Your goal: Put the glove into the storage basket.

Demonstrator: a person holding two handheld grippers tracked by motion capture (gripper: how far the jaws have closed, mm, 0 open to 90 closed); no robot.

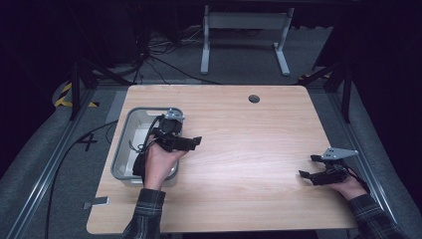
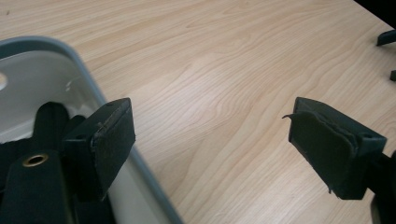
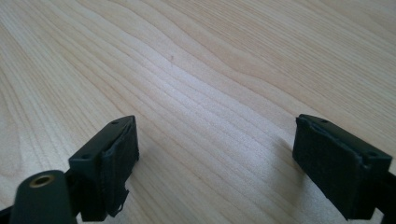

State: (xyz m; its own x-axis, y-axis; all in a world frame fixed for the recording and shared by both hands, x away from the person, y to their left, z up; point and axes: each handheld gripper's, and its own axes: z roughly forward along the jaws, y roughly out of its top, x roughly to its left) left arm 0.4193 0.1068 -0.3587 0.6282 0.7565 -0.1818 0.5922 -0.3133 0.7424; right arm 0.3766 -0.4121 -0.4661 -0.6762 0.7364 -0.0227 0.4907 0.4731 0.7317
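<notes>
**Bin drop looks done, left hand at the rim**

Bench [image 1: 239, 149] is bare wood apart from one grey bin [image 1: 124, 144] at its left side. Dark item [image 2: 49, 122] lies inside the bin, seen in the left gripper view just behind the near pad; can't tell what it is, most of it is cut off by the frame edge and the gripper body.

Left gripper [image 1: 191, 142] sits over the bin's right rim, pointing toward the middle of the bench, jaws wide apart with nothing between them. Reads as a release finished and the hand clearing the bin. Right gripper [image 1: 309, 166] rests low near the right edge, jaws spread, empty, only wood grain between its pads.

Next move, my guess: left hand comes clear of the rim without clipping it, then goes for whatever is next. No other loose items visible on the bench.

Bin floor is mostly hidden under the left hand in the high view.
</notes>
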